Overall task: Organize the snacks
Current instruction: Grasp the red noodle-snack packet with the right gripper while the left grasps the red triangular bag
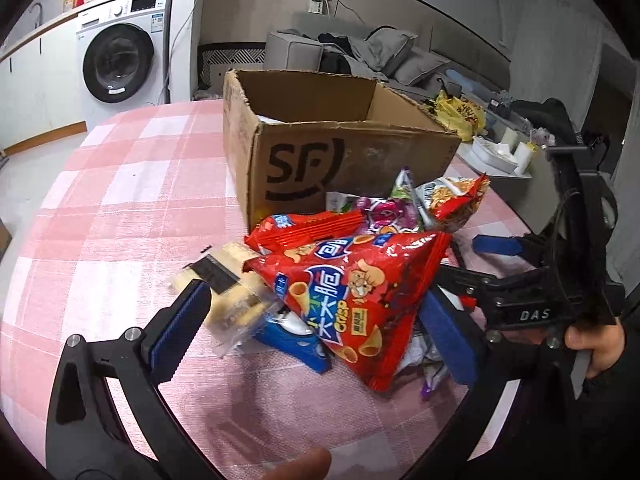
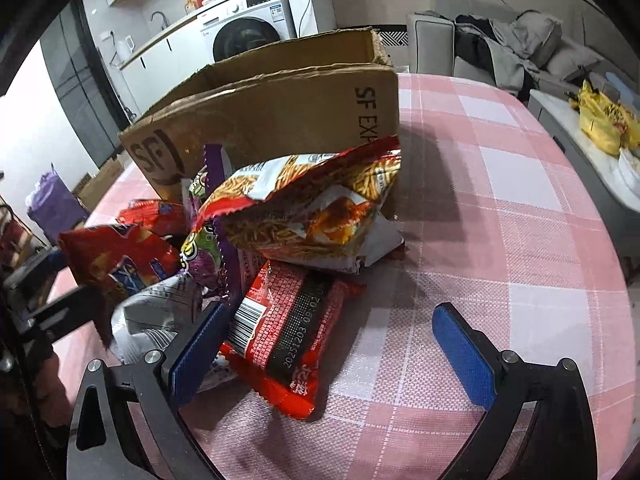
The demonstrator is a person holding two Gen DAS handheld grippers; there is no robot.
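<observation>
**Both tongs wide, snacks not boxed yet**

On the pink checked tabletop [image 1: 120,184], left wrist view: left tongs [image 1: 316,316] gape around the red crisp bag [image 1: 352,296], beside the cardboard box [image 1: 320,128]. Close mid-bag, gently.

Right wrist view: right tongs [image 2: 332,348] gape over the red noodle packet [image 2: 288,332]; I'd straddle it squarely.

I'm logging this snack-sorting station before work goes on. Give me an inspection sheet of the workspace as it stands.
Surface: table under a pink checked cloth.
Job's things: open cardboard box upright; snack packets piled against its front, red crisp bag on top, red noodle packet flat on the cloth.
Clutter: nothing seen on the table beyond the snacks.
Grippers: left gripper open, straddling the crisp bag; right gripper open over the noodle packet.
Cables: a wire hangs from a wall socket.
Surroundings: washing machine, grey sofa with clothes, side table with yellow bag.
</observation>
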